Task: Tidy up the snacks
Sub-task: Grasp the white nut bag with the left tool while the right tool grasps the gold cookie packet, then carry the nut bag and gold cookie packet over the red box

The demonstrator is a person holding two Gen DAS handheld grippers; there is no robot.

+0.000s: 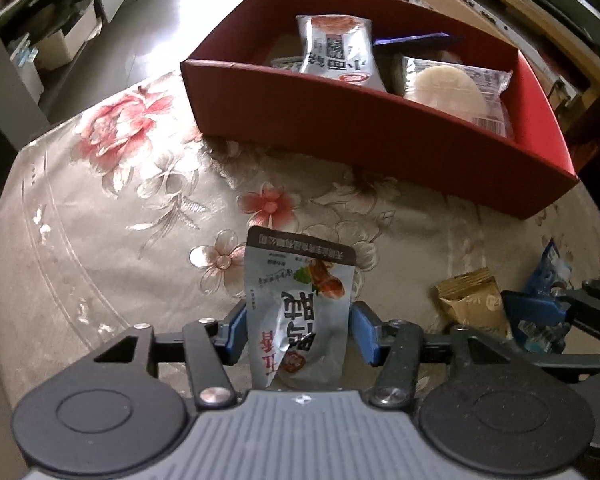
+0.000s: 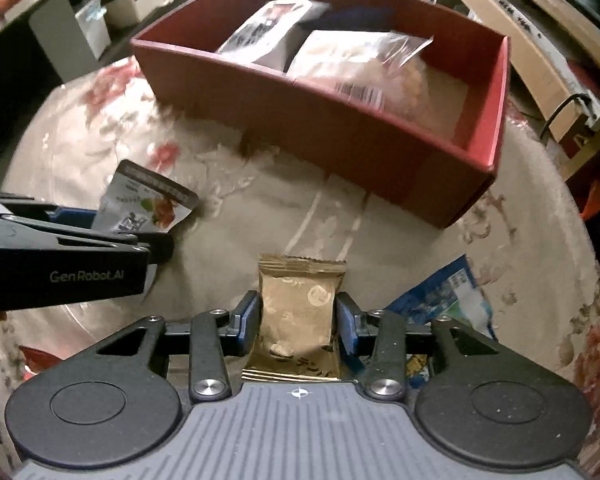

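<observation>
Both tongs are loaded: the left tongs [image 1: 298,330] have a silver snack pouch [image 1: 298,312] between the pads, which barely touch it, while the right tongs [image 2: 298,322] are pinched snug on a gold packet [image 2: 298,312]. Red box [image 1: 380,136] sits on the far side of the floral tabletop [image 1: 120,220], already holding several packets.

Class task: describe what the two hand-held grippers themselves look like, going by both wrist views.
Each hand-held gripper has blue finger pads on black linkage arms with silver pivot screws, round black discs either side, and a ribbed grey body. One side reads "GenRobot.AI" in pale lettering.
</observation>
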